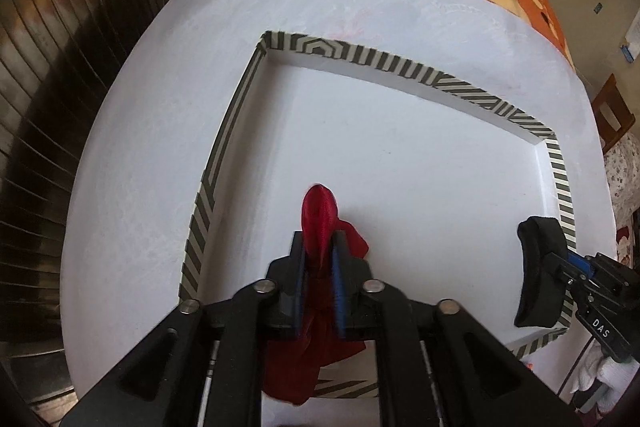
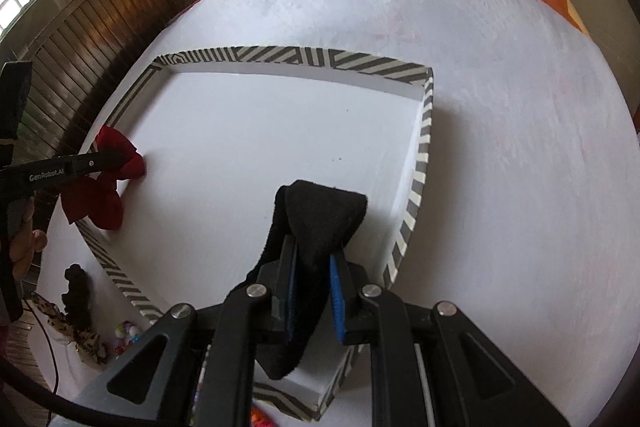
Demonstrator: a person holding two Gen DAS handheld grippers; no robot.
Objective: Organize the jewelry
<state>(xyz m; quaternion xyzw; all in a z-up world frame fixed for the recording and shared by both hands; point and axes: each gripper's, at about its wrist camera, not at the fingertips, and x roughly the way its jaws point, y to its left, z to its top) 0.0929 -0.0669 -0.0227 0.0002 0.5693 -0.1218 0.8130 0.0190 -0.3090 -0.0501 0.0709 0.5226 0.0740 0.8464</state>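
The left gripper had its fingers closed on a red scrunchie, the fabric pinched between the blue pads. The scrunchie's long axis ran along the fingers, one loop jutting forward past the tips and the rest bunched back under them. It hung over the near left part of a tray, close to the tray's white floor; whether it touched could not be told.

The right gripper was clamped on a black band, which also lay along the fingers, its folded end ahead of the tips and its tail drooping beneath. It was held over the tray's near right side, beside the striped rim.

The tray, shallow with a black-and-white striped edge, held nothing but what the grippers carried over it. It sat on a white-covered desk. Outside the tray's near left corner lay a dark scrunchie, a leopard-print one and small colourful pieces.
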